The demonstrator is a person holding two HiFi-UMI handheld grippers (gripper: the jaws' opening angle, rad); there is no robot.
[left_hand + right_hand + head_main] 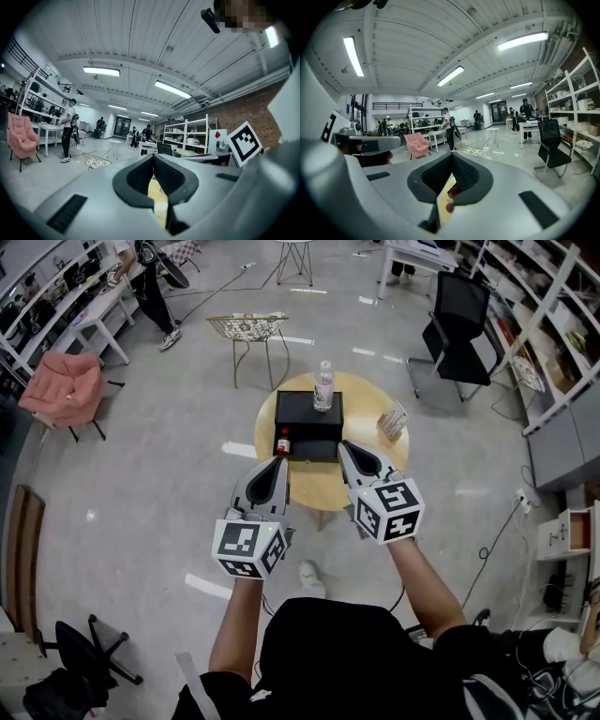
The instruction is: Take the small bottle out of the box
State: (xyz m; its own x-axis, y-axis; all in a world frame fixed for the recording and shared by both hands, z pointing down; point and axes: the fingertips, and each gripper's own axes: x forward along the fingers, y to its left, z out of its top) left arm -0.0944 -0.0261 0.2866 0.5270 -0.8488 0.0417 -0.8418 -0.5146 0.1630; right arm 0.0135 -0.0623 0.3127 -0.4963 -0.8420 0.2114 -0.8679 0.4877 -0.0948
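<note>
A black box (308,412) sits on a round yellow table (309,486). The small bottle (283,442), dark with a red cap, stands at the box's front left corner. My left gripper (278,463) is shut and empty, its tips just short of the small bottle. My right gripper (344,447) is also shut and empty, at the box's front right corner. In the left gripper view the left gripper (153,156) has its jaws meeting, with yellow table showing below. The right gripper (451,155) shows the same, with a red patch in the gap under the tips.
A tall clear bottle (323,385) stands on top of the box. A white card stand (394,419) sits on the table's right side. Beyond the table are a wire chair (248,329), a black office chair (457,317) and a pink armchair (64,386). Shelving lines the right wall.
</note>
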